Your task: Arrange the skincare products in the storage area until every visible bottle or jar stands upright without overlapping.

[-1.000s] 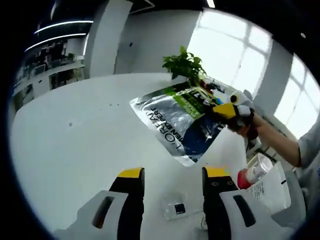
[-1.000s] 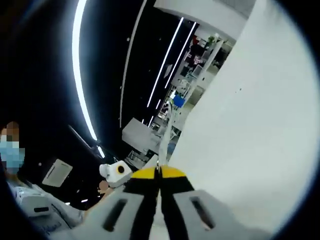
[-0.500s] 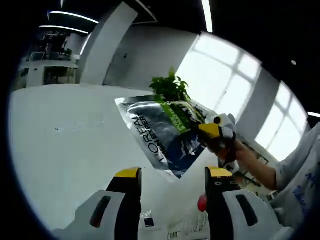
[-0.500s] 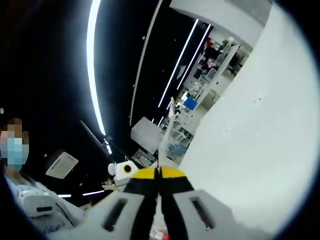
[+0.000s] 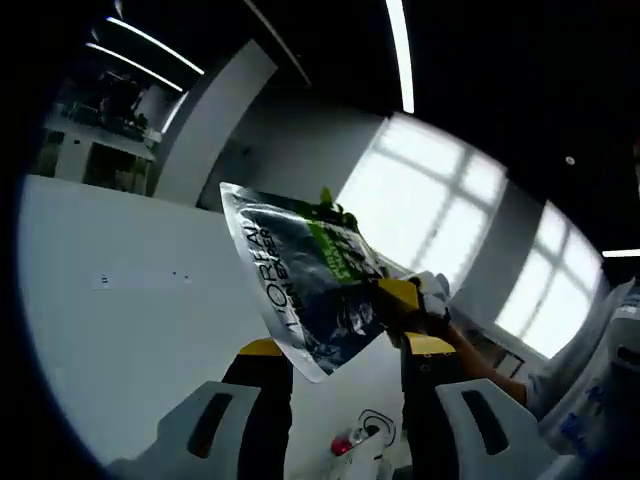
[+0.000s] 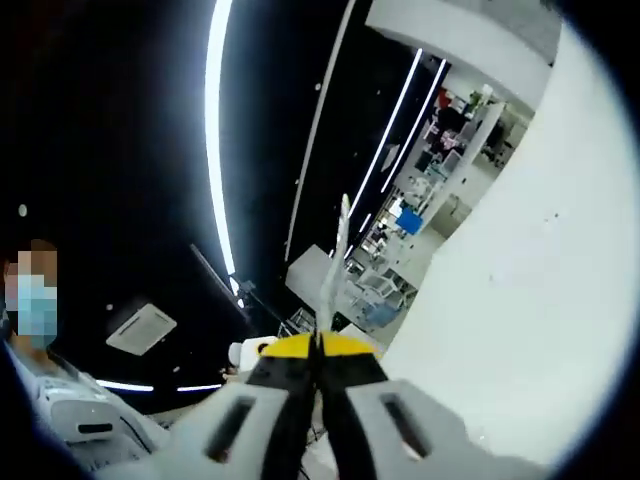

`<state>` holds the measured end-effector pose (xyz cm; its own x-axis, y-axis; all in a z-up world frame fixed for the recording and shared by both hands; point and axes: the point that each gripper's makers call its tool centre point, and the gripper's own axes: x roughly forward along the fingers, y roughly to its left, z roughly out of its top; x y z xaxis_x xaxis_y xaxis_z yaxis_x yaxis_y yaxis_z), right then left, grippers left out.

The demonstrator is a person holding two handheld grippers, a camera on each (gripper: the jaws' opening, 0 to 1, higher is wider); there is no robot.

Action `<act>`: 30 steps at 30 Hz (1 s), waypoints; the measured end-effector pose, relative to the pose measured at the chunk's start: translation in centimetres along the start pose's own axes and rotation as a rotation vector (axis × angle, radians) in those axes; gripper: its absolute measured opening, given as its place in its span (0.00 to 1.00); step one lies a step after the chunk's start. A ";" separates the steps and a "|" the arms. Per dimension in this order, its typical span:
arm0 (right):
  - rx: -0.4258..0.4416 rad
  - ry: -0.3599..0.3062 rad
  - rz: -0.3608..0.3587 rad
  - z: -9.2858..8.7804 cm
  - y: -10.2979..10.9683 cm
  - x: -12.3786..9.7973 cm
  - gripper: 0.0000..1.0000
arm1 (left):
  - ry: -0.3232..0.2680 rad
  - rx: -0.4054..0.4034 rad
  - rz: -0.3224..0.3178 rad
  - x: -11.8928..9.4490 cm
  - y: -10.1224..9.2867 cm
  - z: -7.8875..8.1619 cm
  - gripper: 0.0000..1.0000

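A silver foil pouch (image 5: 300, 280) with dark and green print hangs in the air in the left gripper view. My right gripper (image 5: 405, 298) comes in from the right and is shut on the pouch's upper right edge. The pouch's lower corner dips just above the gap of my left gripper (image 5: 346, 350), whose jaws stand open and hold nothing. In the right gripper view the pouch (image 6: 336, 262) shows edge-on as a thin strip rising from my right gripper (image 6: 317, 346), which is shut on it.
The white table (image 5: 130, 320) spreads out to the left, and the table (image 6: 520, 300) also shows on the right of the right gripper view. A small red-capped bottle (image 5: 342, 446) lies low between my left jaws. A person's sleeve (image 5: 590, 400) is at the right edge.
Both views have tilted upward. The pouch, still held by the right gripper, has come closer to the left gripper, and its corner now reaches down over the jaw gap.
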<state>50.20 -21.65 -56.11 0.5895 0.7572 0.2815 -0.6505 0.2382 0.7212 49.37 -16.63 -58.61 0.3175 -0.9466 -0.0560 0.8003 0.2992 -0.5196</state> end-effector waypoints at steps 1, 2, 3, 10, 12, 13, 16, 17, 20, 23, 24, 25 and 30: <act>0.000 0.000 0.007 -0.1 0.2 0.0 0.01 | -0.017 0.000 0.009 -0.1 -0.2 0.1 0.39; 0.004 -0.002 0.010 -0.3 0.4 0.0 0.01 | -0.050 -0.006 0.024 -0.3 -0.3 0.5 0.38; 0.006 -0.005 0.014 -0.4 0.6 0.1 0.01 | -0.074 -0.018 0.032 -0.4 -0.4 0.7 0.35; 0.024 -0.020 0.043 -1.3 2.4 0.3 0.01 | -0.225 -0.120 0.057 -1.9 -1.4 2.3 0.24; 0.027 -0.024 0.043 -1.4 2.6 0.4 0.01 | -0.263 -0.137 0.088 -2.3 -1.3 2.6 0.19; 0.039 -0.036 0.049 -1.5 2.9 0.4 0.01 | -0.293 -0.145 0.102 -2.7 -1.2 2.9 0.16; 0.054 -0.047 0.056 -1.8 3.4 0.5 0.01 | -0.333 -0.167 0.112 -3.2 -1.3 3.2 0.10; 0.055 -0.050 0.054 -2.1 3.6 0.6 0.01 | -0.335 -0.176 0.122 -3.3 -1.2 3.0 0.09; 0.064 -0.047 0.046 -2.7 3.7 0.7 0.01 | -0.347 -0.174 0.143 -3.8 -1.2 2.9 0.09; 0.071 -0.034 0.041 -3.6 4.0 0.7 0.01 | -0.367 -0.187 0.149 -4.5 -1.2 2.8 0.07; 0.074 -0.030 0.041 -3.8 4.2 0.7 0.01 | -0.373 -0.201 0.149 -4.7 -1.2 2.7 0.07; 0.072 -0.025 0.036 -4.0 4.2 0.7 0.01 | -0.376 -0.209 0.155 -4.9 -1.1 2.6 0.06; 0.001 0.049 -0.008 -5.9 4.5 1.0 0.01 | -0.377 -0.202 0.200 -5.8 -0.5 2.1 0.02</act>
<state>45.04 -16.20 -56.32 0.5703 0.7842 0.2446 -0.6456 0.2438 0.7237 48.17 -11.01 -56.21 0.6480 -0.7518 0.1221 0.6013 0.4066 -0.6878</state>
